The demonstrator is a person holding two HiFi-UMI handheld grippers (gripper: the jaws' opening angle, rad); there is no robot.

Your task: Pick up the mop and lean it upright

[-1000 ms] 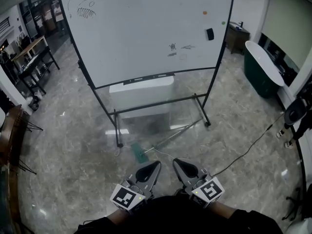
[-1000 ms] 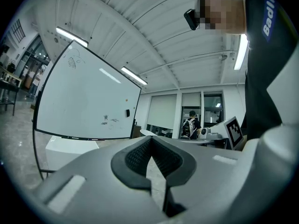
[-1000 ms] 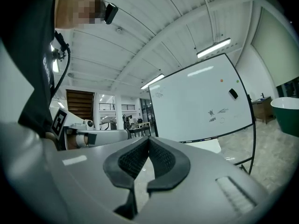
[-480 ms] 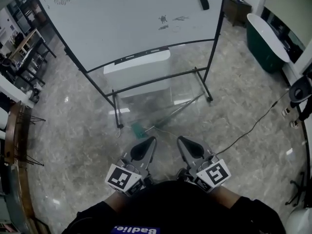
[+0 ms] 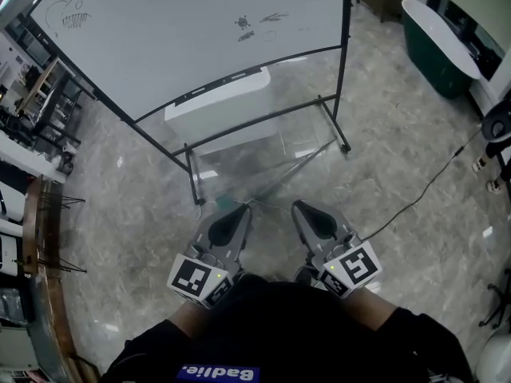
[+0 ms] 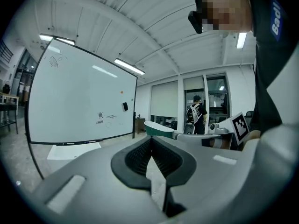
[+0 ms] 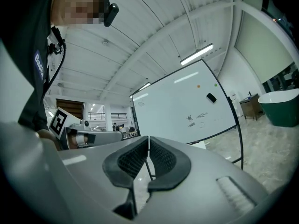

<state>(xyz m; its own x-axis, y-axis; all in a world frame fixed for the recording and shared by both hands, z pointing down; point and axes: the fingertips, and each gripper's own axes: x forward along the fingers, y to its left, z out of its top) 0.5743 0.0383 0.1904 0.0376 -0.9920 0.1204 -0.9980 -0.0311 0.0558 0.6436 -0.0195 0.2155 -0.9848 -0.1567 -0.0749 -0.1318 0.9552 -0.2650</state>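
Observation:
The mop lies flat on the marble floor under the whiteboard stand; its thin metal handle [image 5: 291, 171] runs from the stand's right foot down-left to a green mop head [image 5: 224, 203]. My left gripper [image 5: 244, 208] hovers above the floor with its tip just right of the mop head in the head view, jaws shut and empty. My right gripper [image 5: 297, 206] is beside it, also shut on nothing, near the handle's lower stretch. In the two gripper views the left gripper [image 6: 151, 139] and the right gripper [image 7: 149, 138] both have their pads together, and the mop does not show.
A rolling whiteboard [image 5: 200, 38] on a black frame stands ahead, with a white box [image 5: 223, 118] behind its legs. A dark green bathtub [image 5: 443, 42] is at far right and a black cable [image 5: 423, 190] crosses the floor. Desks [image 5: 40, 94] line the left. A person [image 6: 195, 118] stands far off.
The view has moved forward and tilted down. Both grippers have advanced together, and the mop head now lies right at the left gripper's tip. Jaws stayed shut.

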